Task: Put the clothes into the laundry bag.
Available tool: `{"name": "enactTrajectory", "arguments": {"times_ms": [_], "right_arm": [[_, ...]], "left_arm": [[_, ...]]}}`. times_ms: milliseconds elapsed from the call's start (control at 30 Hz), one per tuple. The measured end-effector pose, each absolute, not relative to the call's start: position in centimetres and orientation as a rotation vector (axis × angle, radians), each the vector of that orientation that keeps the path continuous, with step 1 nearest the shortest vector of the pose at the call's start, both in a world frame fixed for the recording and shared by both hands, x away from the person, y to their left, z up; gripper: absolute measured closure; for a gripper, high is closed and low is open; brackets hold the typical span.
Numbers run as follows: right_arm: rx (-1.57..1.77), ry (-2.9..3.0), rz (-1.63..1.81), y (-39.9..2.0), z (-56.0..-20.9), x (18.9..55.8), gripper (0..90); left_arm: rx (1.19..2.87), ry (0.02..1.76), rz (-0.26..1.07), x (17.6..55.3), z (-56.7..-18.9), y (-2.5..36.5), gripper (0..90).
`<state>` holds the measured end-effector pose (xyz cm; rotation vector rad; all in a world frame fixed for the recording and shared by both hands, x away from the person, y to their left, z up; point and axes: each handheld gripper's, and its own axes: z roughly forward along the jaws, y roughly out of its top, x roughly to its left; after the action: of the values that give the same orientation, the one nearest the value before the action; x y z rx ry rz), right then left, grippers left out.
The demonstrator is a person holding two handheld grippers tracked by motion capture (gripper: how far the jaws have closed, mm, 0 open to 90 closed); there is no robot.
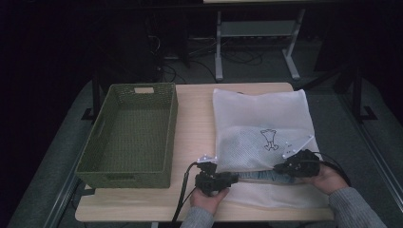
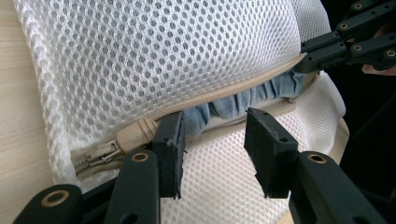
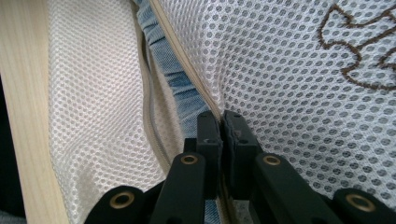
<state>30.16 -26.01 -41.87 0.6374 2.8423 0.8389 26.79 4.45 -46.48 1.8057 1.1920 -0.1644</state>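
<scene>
On the pale wooden worktop point(image 1: 195, 118) lies a white honeycomb-mesh laundry bag point(image 1: 259, 114), its beige zipper point(image 2: 100, 156) parted over bunched blue denim point(image 2: 243, 100). Left tongs point(image 2: 212, 149) stand apart at the opening; right tongs point(image 3: 222, 133) are clamped on the bag's upper zipper edge. From above, a woven green basket point(image 1: 128, 137) sits beside the bag, which bears a brown stitched outline figure point(image 1: 270, 139).

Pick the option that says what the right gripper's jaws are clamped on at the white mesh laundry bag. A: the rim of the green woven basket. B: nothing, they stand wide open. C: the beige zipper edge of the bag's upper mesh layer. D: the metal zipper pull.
C: in the right gripper view the right gripper pinches the beige zipper edge of the white mesh laundry bag, beside the blue cloth inside.
</scene>
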Motion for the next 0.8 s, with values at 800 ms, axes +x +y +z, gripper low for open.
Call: {"name": "enactTrajectory", "arguments": {"times_ms": [800], "right_arm": [[0.675, 2.855, 0.878, -26.5, -40.4, 30.1, 72.2]], "left_arm": [[1.818, 1.137, -0.216, 26.2, -45.7, 4.9, 56.2]]}}
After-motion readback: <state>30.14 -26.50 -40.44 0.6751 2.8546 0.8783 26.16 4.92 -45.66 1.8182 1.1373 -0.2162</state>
